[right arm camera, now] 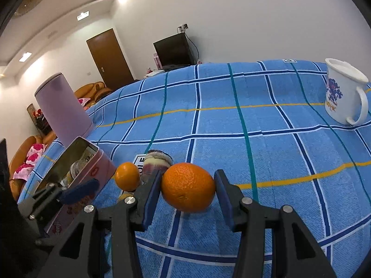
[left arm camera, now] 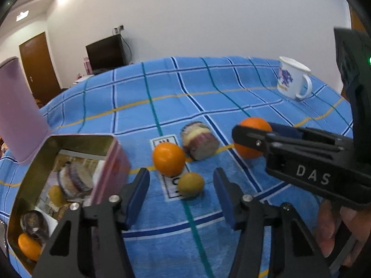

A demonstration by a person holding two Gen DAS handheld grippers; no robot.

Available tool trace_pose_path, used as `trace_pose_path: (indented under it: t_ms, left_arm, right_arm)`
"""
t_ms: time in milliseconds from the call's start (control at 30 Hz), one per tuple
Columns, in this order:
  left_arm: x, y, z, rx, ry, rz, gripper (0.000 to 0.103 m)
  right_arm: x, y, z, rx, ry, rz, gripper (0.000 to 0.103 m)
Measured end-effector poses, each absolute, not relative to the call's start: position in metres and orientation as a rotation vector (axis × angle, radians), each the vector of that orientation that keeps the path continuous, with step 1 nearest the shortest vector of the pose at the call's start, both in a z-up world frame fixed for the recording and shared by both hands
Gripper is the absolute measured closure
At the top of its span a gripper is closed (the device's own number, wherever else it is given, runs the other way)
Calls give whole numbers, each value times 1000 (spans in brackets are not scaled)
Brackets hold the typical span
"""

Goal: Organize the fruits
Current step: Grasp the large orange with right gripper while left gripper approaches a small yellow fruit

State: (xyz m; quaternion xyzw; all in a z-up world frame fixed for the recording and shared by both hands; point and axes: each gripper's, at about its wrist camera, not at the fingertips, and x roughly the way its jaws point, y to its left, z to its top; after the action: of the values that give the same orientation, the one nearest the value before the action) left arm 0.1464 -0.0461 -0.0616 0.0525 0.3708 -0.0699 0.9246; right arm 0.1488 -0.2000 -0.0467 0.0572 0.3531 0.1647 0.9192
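Observation:
My right gripper [right arm camera: 187,192] is open around a large orange [right arm camera: 188,187] that rests on the blue plaid cloth; its fingers stand on either side of the orange. The same orange [left arm camera: 252,136] shows in the left wrist view with the right gripper [left arm camera: 252,134] around it. My left gripper [left arm camera: 182,185] is open and empty, just before a small yellow-green fruit [left arm camera: 190,184] and a smaller orange [left arm camera: 169,159]. A purple-and-cream layered fruit piece [left arm camera: 199,143] lies behind them. A pink tin box [left arm camera: 109,162] at left holds an orange [left arm camera: 29,245] and dark pieces.
A tall lilac canister [right arm camera: 63,113] stands behind the tin [right arm camera: 92,173]. A white mug [right arm camera: 343,95] with a purple print stands at the far right of the cloth. A hand holds the right gripper's handle [left arm camera: 336,227]. Beyond the table are a door, a monitor and sofas.

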Motion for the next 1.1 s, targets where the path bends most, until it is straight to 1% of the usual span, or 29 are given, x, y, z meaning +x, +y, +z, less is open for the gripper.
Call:
trace_pose_path:
  t_ms: [33, 67, 133, 400, 500, 1100]
  left_arm:
    - [149, -47, -63, 112, 774, -148, 48]
    - [151, -48, -65, 112, 787, -156, 54]
    - [156, -49, -67, 109, 805, -154, 58]
    - [173, -40, -79, 28, 893, -178, 58]
    - [173, -39, -79, 19, 890, -183, 75]
    - [157, -30, -62, -8, 763, -162, 74]
  right_arm:
    - [149, -201, -47, 123, 728, 339, 54]
    - [150, -202, -47, 127, 730, 340, 54]
    - [150, -203, -47, 131, 732, 341, 54]
    - [151, -200, -48, 123, 742, 350, 54]
    - [150, -201, -47, 122, 737, 351, 54]
    - [143, -198, -42, 105, 701, 380, 54]
